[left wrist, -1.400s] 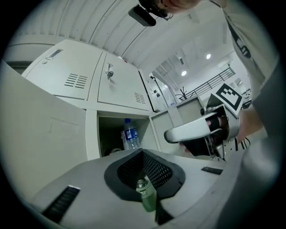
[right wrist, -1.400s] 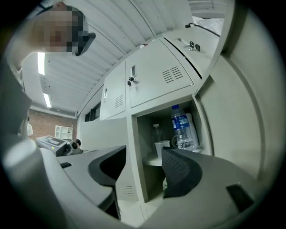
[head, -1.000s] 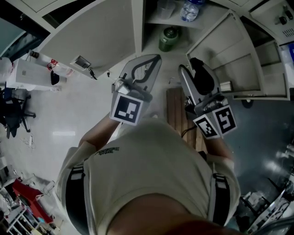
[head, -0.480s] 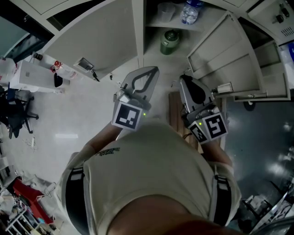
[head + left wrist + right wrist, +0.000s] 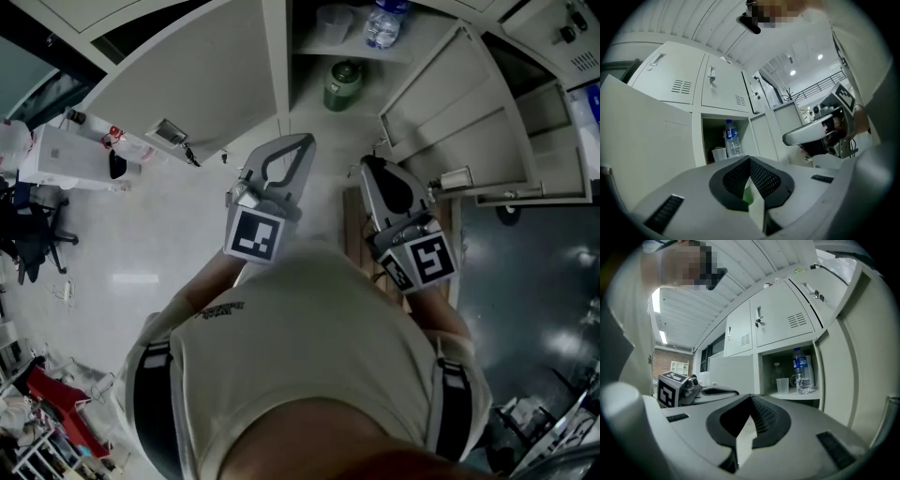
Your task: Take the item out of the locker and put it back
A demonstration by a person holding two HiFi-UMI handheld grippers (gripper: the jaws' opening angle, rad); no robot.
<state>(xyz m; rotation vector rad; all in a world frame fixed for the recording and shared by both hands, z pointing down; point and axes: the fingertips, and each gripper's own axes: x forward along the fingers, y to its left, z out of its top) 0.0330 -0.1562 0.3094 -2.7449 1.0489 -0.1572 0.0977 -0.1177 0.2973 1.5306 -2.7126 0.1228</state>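
The locker (image 5: pixel 281 56) stands open ahead of the person, its left door (image 5: pixel 202 89) and right door (image 5: pixel 459 98) swung wide to either side. Both tongs are held in front of the opening and well short of it. The left tongs (image 5: pixel 300 142) are clenched tip to tip with nothing gripped. The right tongs (image 5: pixel 369 165) are likewise clenched and empty, and sit near the edge of the right door.

Nothing has been taken out yet. On the upper shelf (image 5: pixel 799 395) a water bottle (image 5: pixel 801 370) stands upright with a clear cup (image 5: pixel 783 385) just beside it. Below that shelf a green jar (image 5: pixel 343 82) sits in the lower space. Which of these is the item meant I cannot tell; the bottle looks the likeliest.

The risks, as I judge them:
- Reaching in with the tips clenched would push the item back or tip it, so they must be released first.
- The cup stands so close to the bottle that a wide approach may knock it over.
- The right door may be clipped on the way in.
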